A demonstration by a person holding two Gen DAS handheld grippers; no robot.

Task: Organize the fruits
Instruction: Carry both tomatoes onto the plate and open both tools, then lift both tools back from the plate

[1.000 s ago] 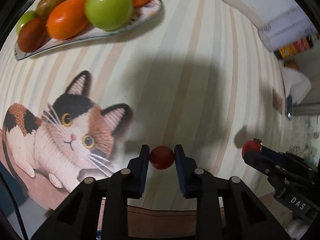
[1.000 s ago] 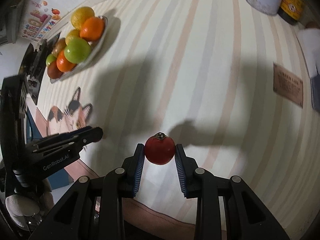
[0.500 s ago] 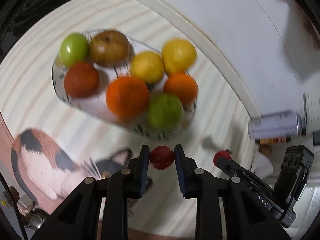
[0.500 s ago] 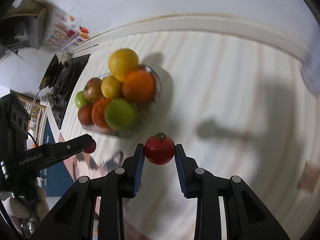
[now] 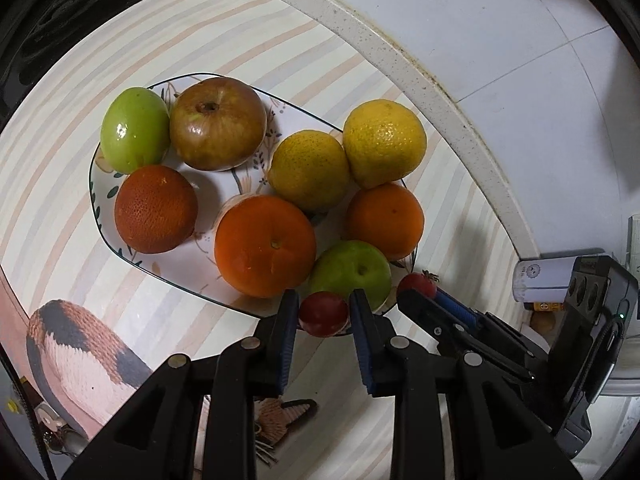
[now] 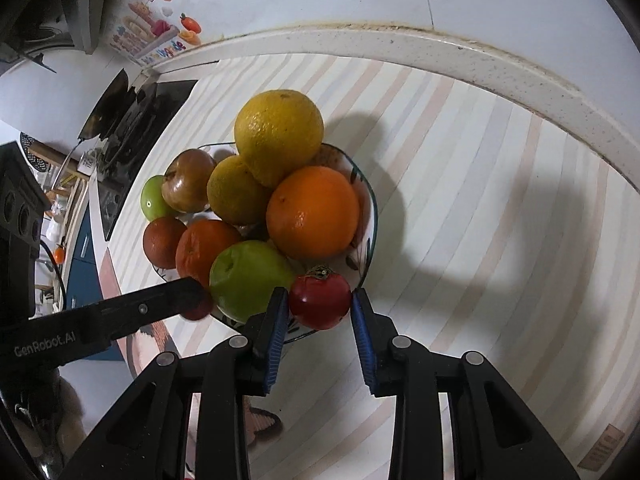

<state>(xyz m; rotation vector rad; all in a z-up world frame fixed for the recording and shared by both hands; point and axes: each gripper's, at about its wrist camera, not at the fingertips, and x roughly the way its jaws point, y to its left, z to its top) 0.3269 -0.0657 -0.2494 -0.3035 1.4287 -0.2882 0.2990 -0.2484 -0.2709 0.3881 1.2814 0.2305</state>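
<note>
A: What did the fruit look like?

B: The left claw (image 5: 325, 314) had a small dark-red fruit (image 5: 323, 313) between its blue pads. It was round, smooth and without a visible stalk. The pads stood right at its sides, though whether both pressed on it could not be told. The right claw (image 6: 320, 305) framed a larger red tomato (image 6: 319, 299), glossy, with a dry green-brown calyx on top. Its jaws had just been opening, and a thin gap showed beside the tomato at the right pad.

A: Where were they?

B: Both were at the near rim of the plate (image 5: 105, 236), a white dish with a dark edge line and leaf sprigs. The dark-red fruit sat just in front of a green apple (image 5: 352, 270). The tomato was against the same apple, below an orange (image 6: 313, 212).

A: How crowded was the plate?

B: It was nearly full. It held a second green apple (image 5: 134, 130), a brownish apple (image 5: 218, 123), two yellow citrus (image 5: 308, 170), and three oranges, one of them dark (image 5: 156, 209). Bare plate showed only in the middle and along the near-left edge.

A: What about room around it?

B: The striped counter (image 6: 480, 216) lay open to the right of the plate. A pale stone kerb (image 6: 440, 52) closed it off against the wall behind. To the left was a black hob (image 6: 132, 120), and a cat picture (image 5: 80, 348) lay on the near side. The two claws were close together, almost side by side.
</note>
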